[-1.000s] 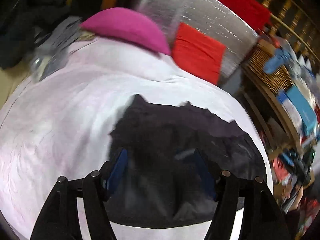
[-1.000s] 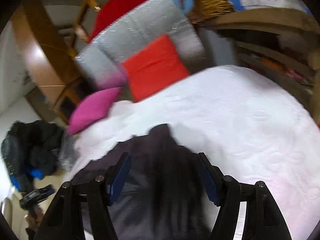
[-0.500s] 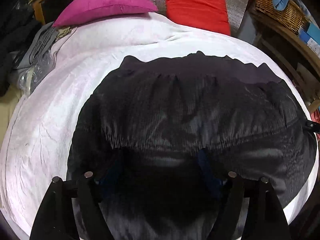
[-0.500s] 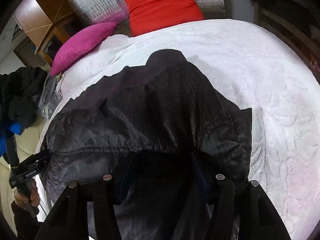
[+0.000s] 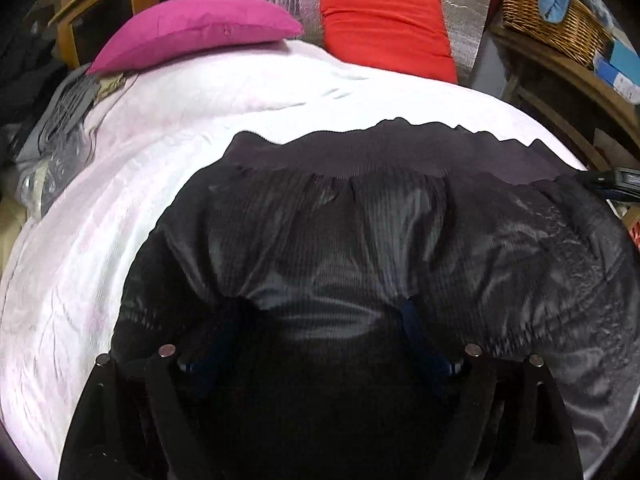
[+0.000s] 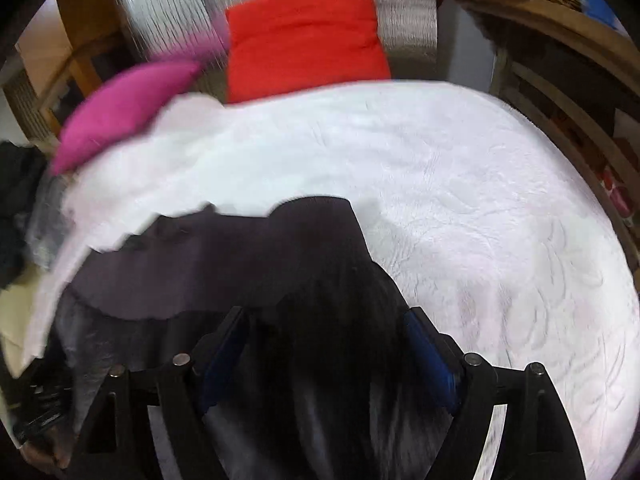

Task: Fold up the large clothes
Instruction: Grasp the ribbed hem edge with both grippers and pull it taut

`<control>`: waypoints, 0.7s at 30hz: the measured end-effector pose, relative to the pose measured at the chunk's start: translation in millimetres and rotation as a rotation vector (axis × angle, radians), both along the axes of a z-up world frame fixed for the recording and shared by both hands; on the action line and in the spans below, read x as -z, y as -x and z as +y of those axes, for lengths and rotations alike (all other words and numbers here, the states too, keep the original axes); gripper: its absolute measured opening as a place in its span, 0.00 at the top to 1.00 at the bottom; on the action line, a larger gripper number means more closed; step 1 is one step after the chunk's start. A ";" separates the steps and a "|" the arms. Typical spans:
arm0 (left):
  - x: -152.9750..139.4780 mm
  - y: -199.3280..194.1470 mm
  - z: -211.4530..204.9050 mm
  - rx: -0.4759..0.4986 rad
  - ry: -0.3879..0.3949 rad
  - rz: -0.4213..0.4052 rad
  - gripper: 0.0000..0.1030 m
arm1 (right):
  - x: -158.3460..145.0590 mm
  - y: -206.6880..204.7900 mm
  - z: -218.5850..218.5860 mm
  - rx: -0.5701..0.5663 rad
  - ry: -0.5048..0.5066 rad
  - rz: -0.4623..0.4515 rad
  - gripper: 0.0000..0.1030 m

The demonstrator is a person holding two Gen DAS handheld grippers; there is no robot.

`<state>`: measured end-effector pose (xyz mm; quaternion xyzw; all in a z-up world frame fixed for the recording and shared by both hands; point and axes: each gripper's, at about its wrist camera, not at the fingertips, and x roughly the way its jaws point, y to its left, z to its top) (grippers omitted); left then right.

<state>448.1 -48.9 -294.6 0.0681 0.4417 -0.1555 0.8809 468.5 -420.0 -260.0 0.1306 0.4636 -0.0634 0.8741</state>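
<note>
White bedding (image 5: pixel 180 152) covers the bed, a magenta pillow (image 5: pixel 192 30) and red cushion (image 5: pixel 384 28) at its head. Spread across it lies the black jacket (image 5: pixel 360 240). Both the left gripper (image 5: pixel 324 320) and right gripper (image 6: pixel 324 328) have jaws apart with jacket fabric bunched between them.

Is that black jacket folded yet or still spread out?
Spread out: the black jacket drapes wide across the white bed, ribbed hem showing.
</note>
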 end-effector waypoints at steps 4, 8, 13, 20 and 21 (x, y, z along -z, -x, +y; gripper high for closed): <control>3.9 -10.7 -9.7 -0.007 -0.011 -0.013 0.17 | 12.1 -8.5 -4.3 0.020 0.068 0.016 0.44; 2.0 -17.2 -18.1 -0.031 -0.035 -0.009 0.16 | 21.6 -7.6 -24.5 0.085 0.064 0.006 0.61; -8.6 -5.9 -18.2 -0.061 -0.057 -0.037 0.17 | 7.4 14.9 -36.9 0.112 -0.053 -0.059 0.49; -46.7 33.6 -10.7 -0.101 -0.059 -0.163 0.17 | -46.0 65.4 4.0 -0.011 -0.096 -0.191 0.29; -52.8 39.4 -8.9 -0.107 -0.050 -0.181 0.17 | -48.4 70.9 16.6 -0.048 -0.088 -0.189 0.29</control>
